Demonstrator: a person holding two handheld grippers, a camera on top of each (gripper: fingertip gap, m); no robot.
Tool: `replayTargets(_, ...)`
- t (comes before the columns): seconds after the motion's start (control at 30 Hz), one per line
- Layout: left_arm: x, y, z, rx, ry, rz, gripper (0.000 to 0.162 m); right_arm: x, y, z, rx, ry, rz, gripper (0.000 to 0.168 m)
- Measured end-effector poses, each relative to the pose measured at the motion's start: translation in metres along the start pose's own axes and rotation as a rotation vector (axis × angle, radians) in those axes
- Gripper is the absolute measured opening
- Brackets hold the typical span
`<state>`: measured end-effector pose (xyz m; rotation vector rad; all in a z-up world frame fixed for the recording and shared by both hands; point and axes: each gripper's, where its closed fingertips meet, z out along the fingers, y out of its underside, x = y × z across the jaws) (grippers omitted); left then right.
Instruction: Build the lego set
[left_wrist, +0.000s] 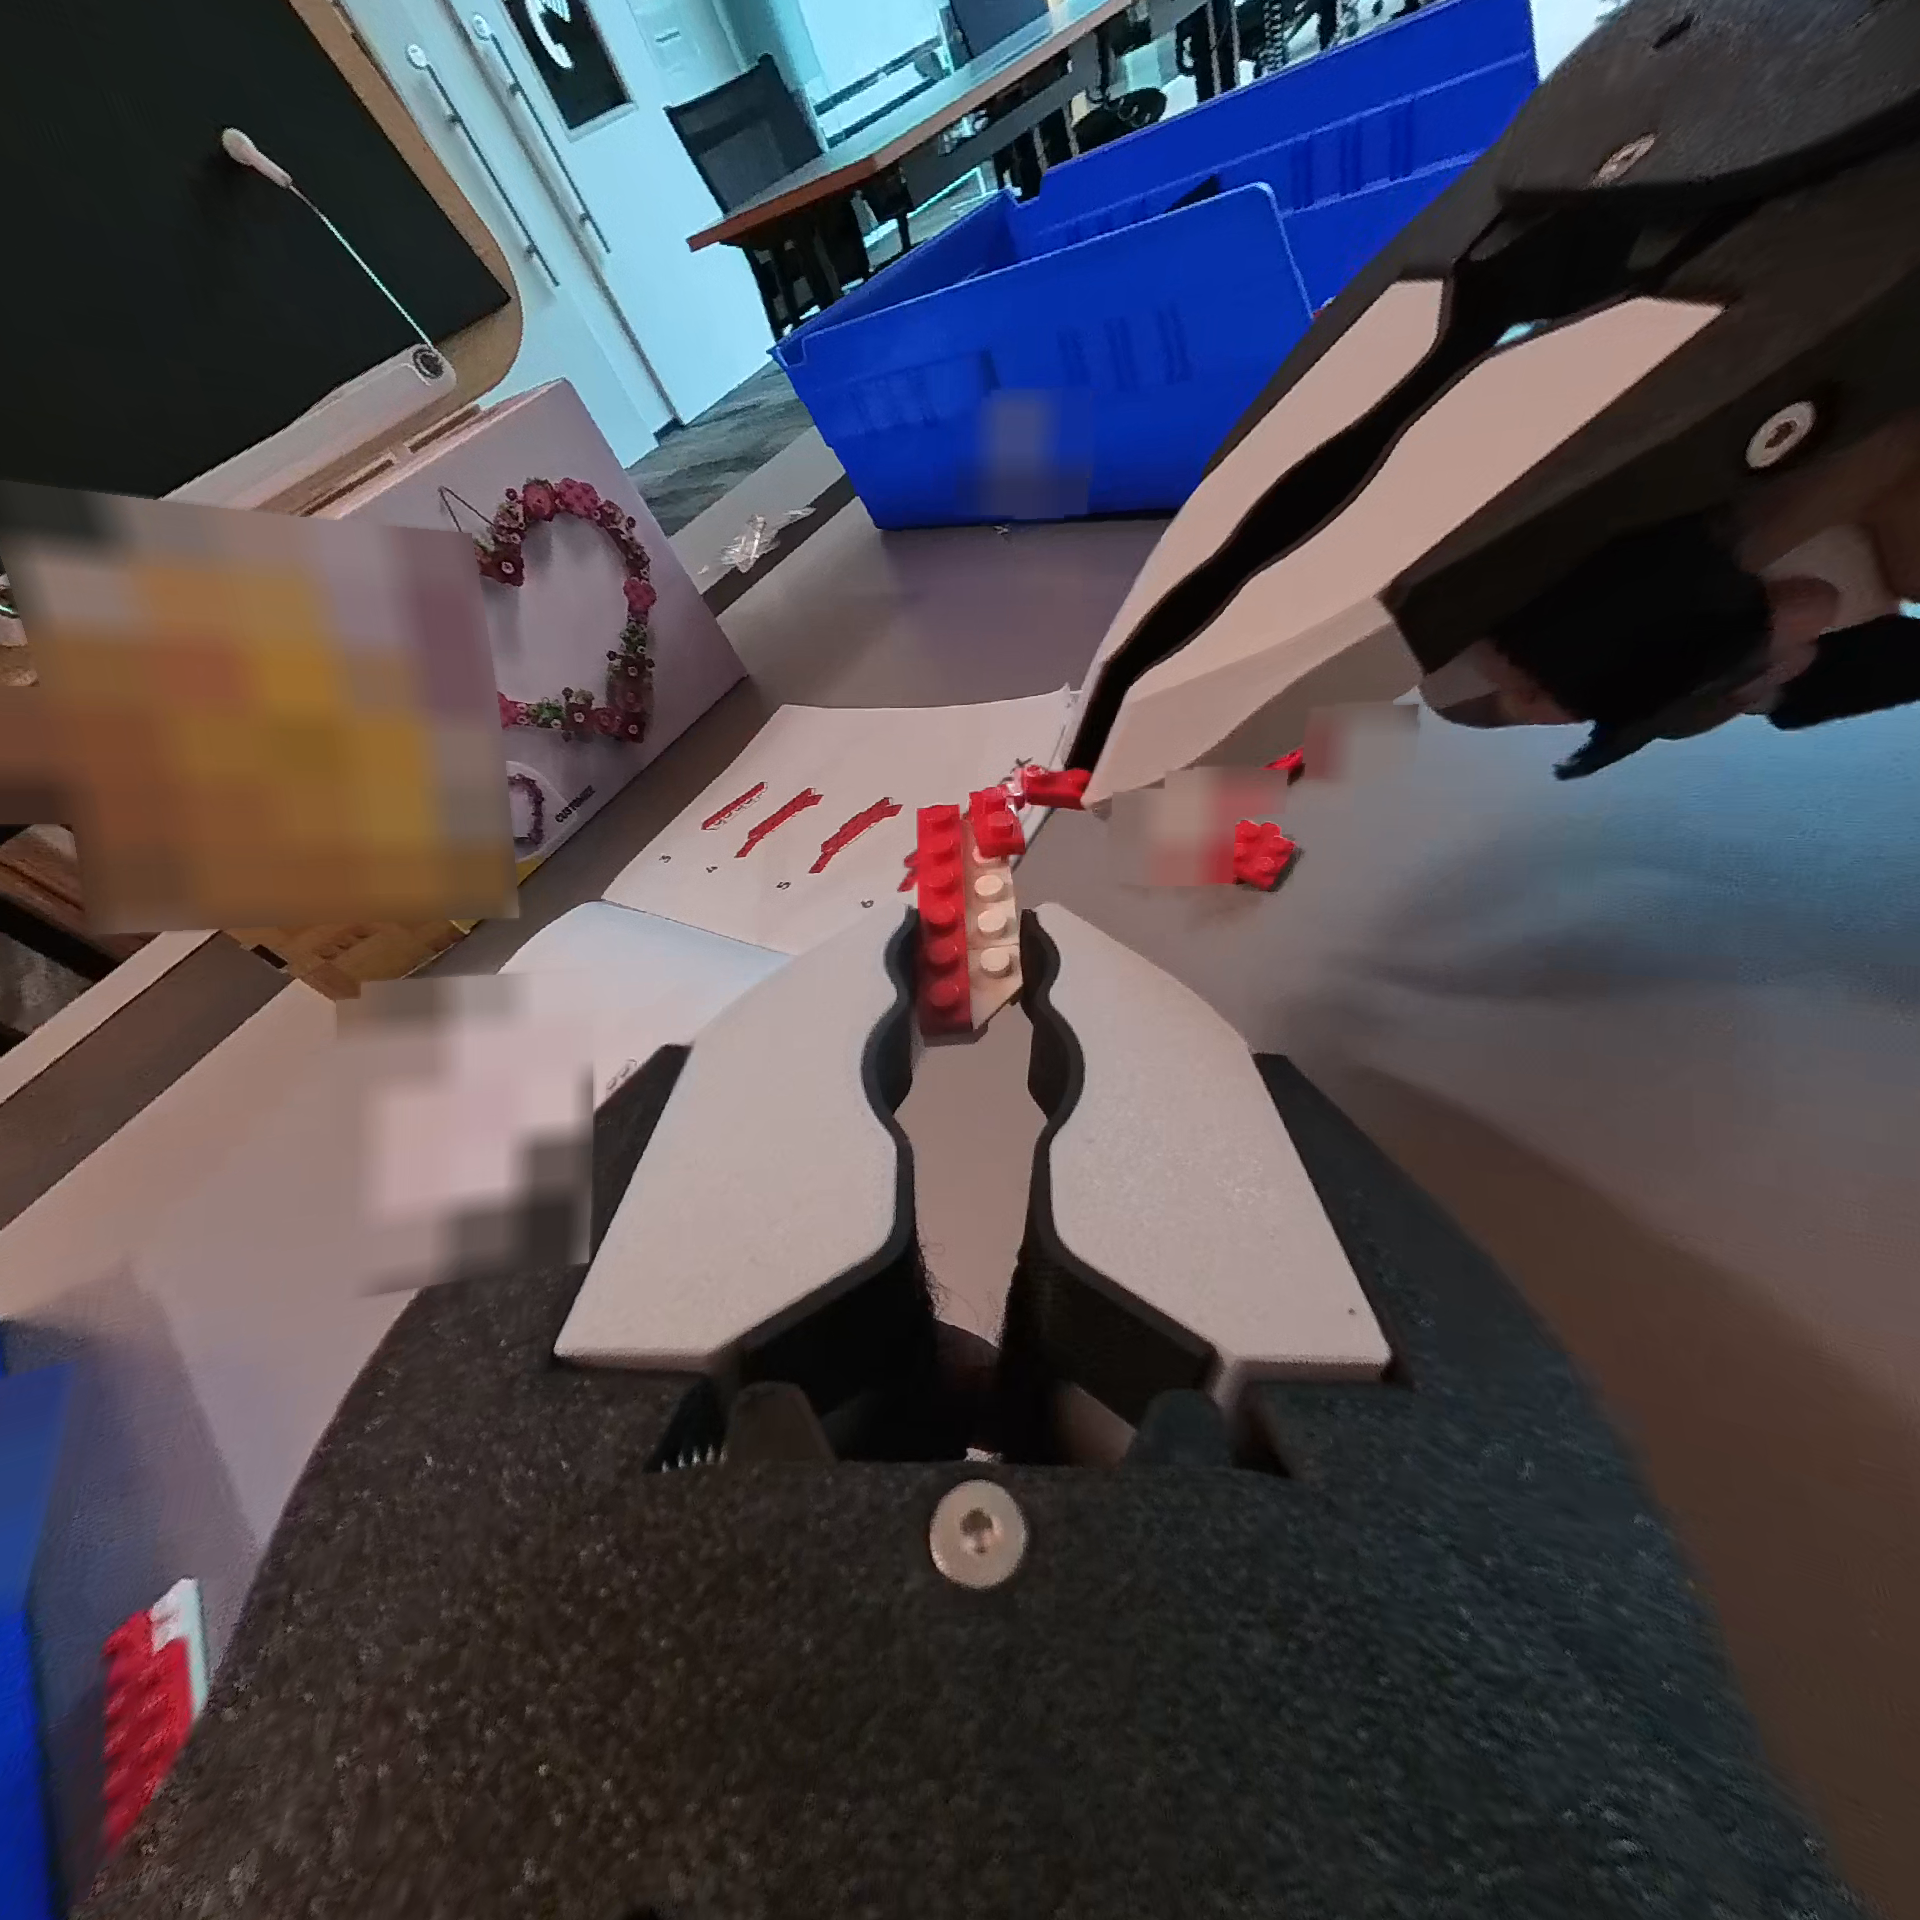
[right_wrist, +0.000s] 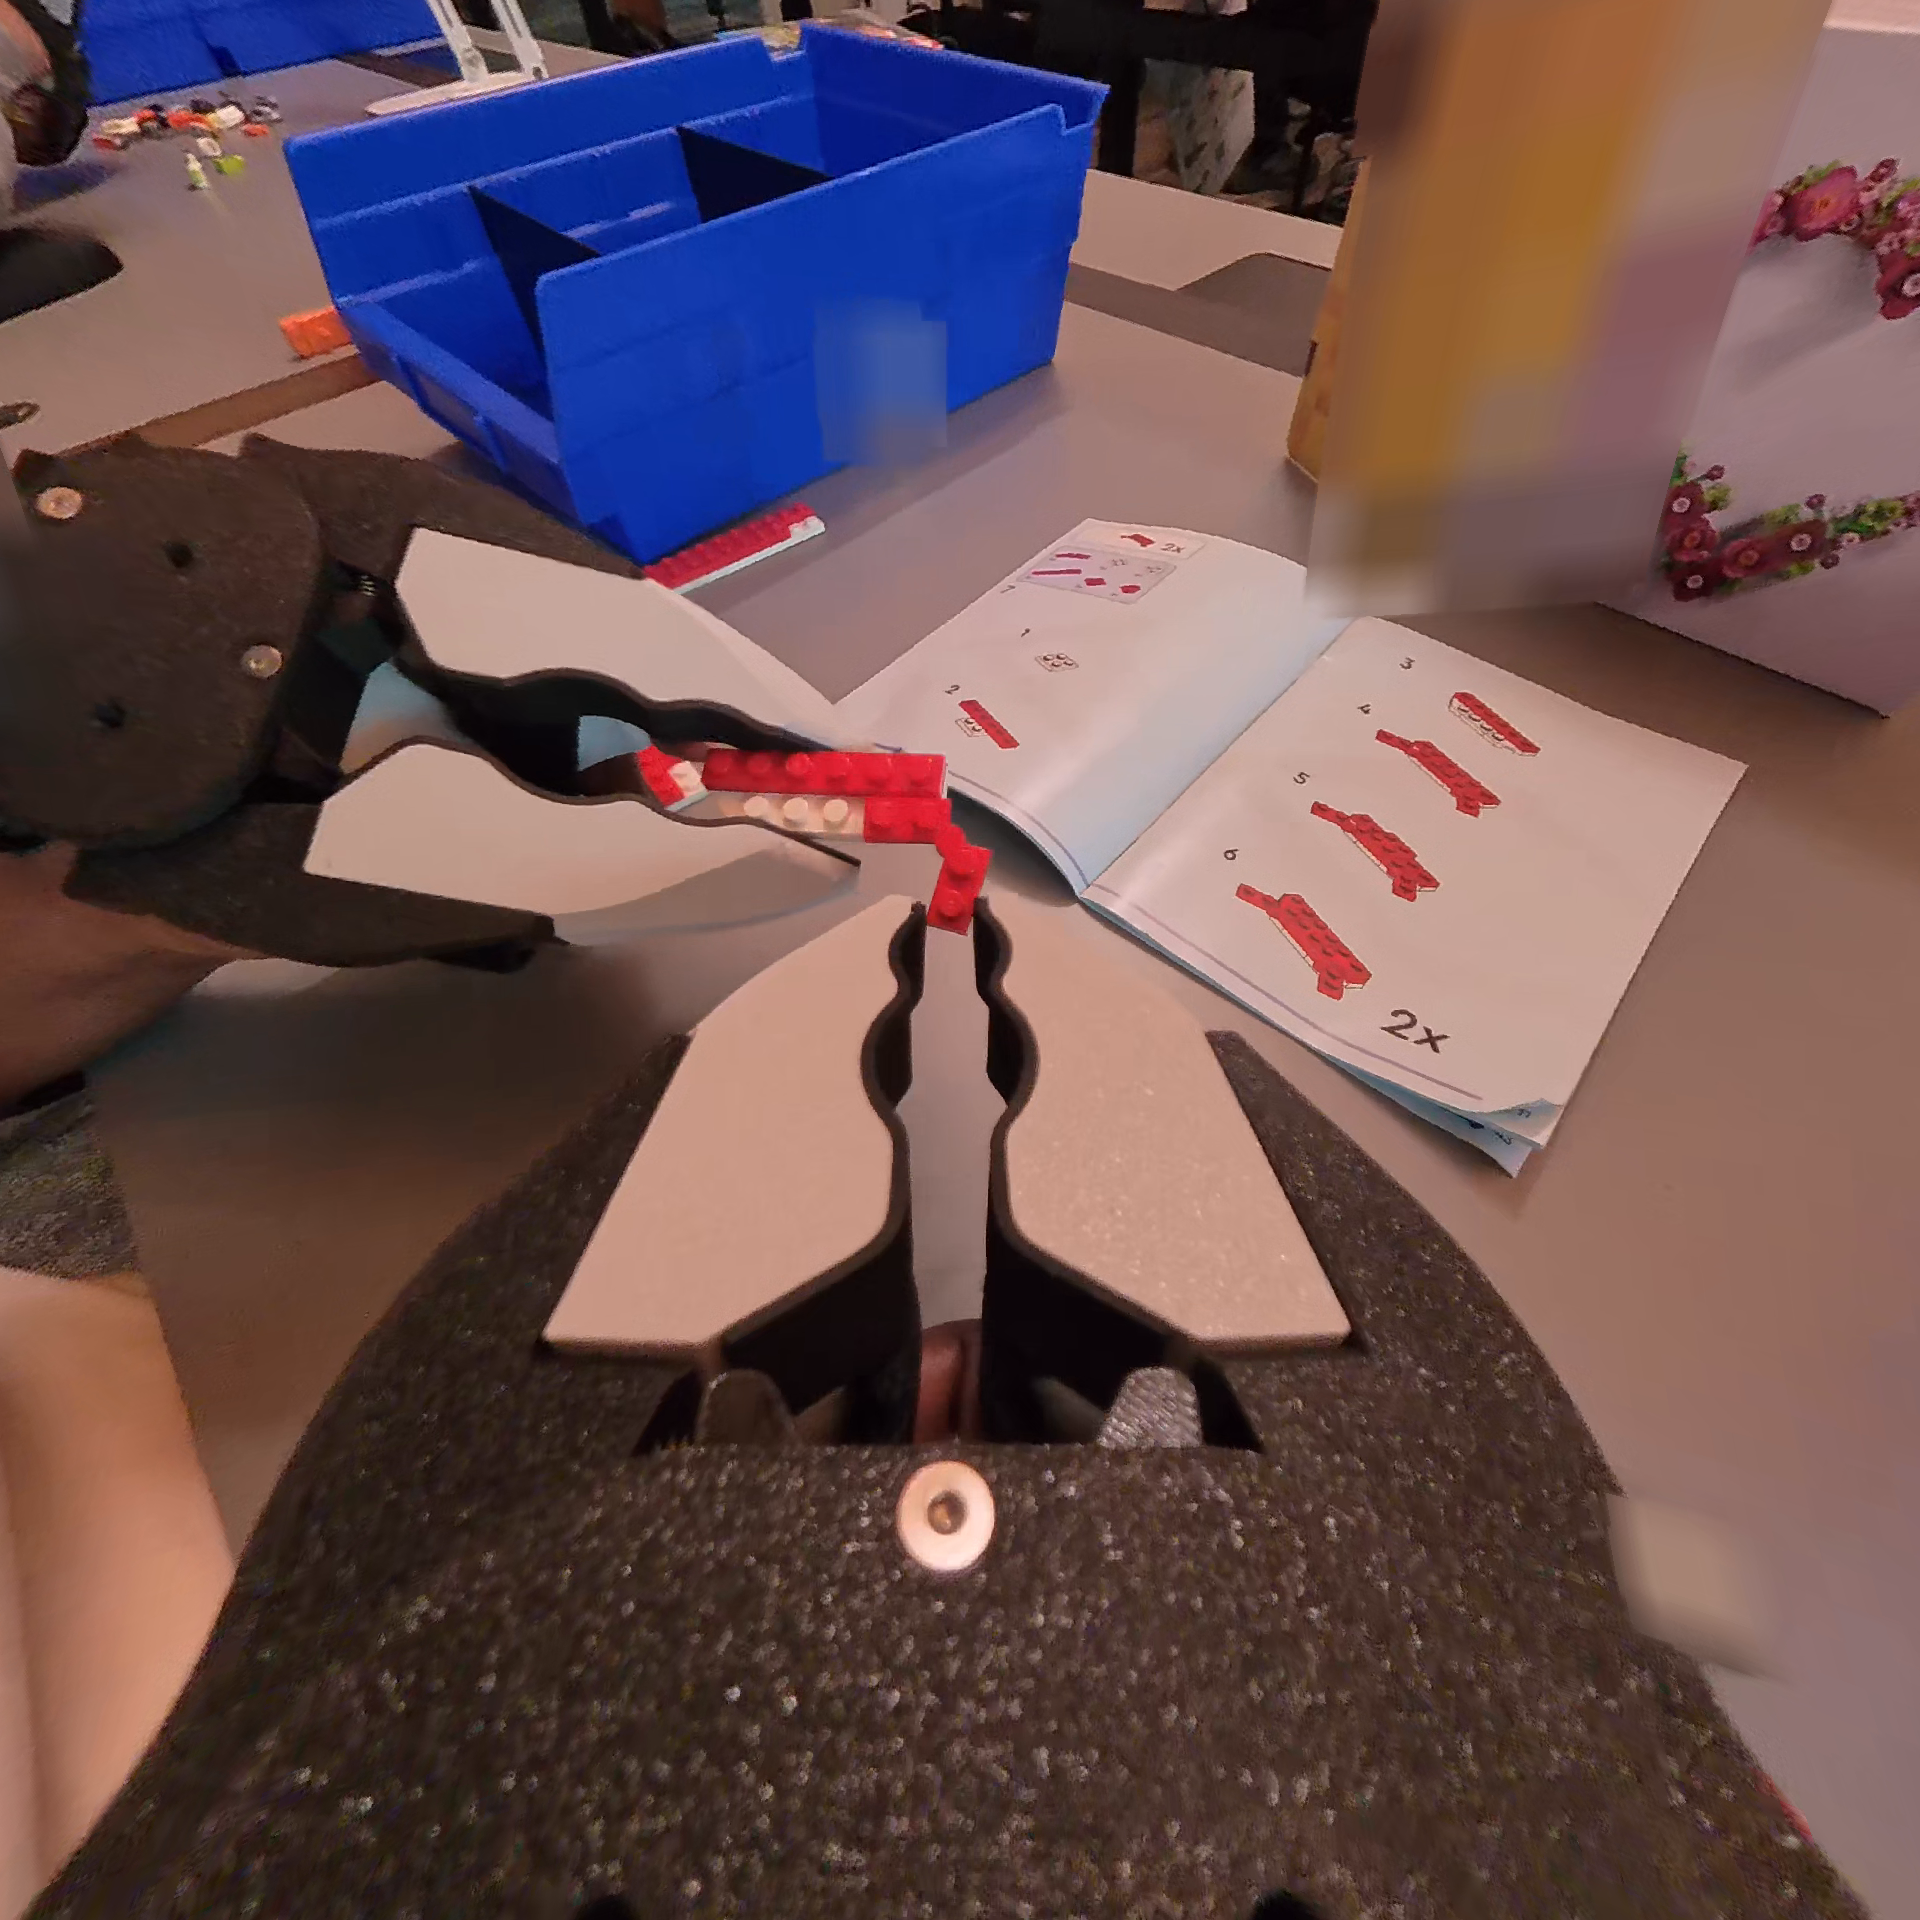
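Note:
My left gripper (left_wrist: 966, 925) is shut on a red and white lego assembly (left_wrist: 961, 914) and holds it above the table; the assembly also shows in the right wrist view (right_wrist: 821, 790). My right gripper (right_wrist: 948, 914) is shut on a small red plate (right_wrist: 958, 883) and holds it against the far end of the assembly. In the left wrist view the right gripper (left_wrist: 1086, 784) comes in from the upper right with the small red plate (left_wrist: 1055, 784) at its tips. In the right wrist view the left gripper (right_wrist: 821, 800) reaches in from the left.
An open instruction booklet (right_wrist: 1299, 831) lies on the grey table. A blue bin (right_wrist: 707, 301) stands behind, with a long red and white plate (right_wrist: 732, 545) at its foot. A set box (right_wrist: 1797, 416) with a flower heart stands at the right. A loose red piece (left_wrist: 1262, 852) lies on the table. The grippers are tip to tip, or close to it.

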<state>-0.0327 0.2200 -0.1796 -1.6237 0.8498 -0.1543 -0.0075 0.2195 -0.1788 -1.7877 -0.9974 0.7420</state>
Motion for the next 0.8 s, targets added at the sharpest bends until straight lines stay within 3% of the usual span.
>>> replayTargets(0.47, -0.01, 0.004, -0.002, -0.028, -0.055, -0.018, 0.018, 0.009, -0.003, 0.004, 0.009, 0.149, -0.014, 0.009)
replayTargets(0.63, -0.01, 0.003, -0.003, -0.012, -0.046, -0.05, 0.017, 0.004, -0.008, 0.002, 0.053, 0.069, 0.08, 0.008)
replayTargets(0.8, -0.01, 0.004, -0.002, -0.025, -0.057, -0.029, 0.018, 0.0, -0.006, 0.006, 0.028, 0.094, 0.031, 0.009)
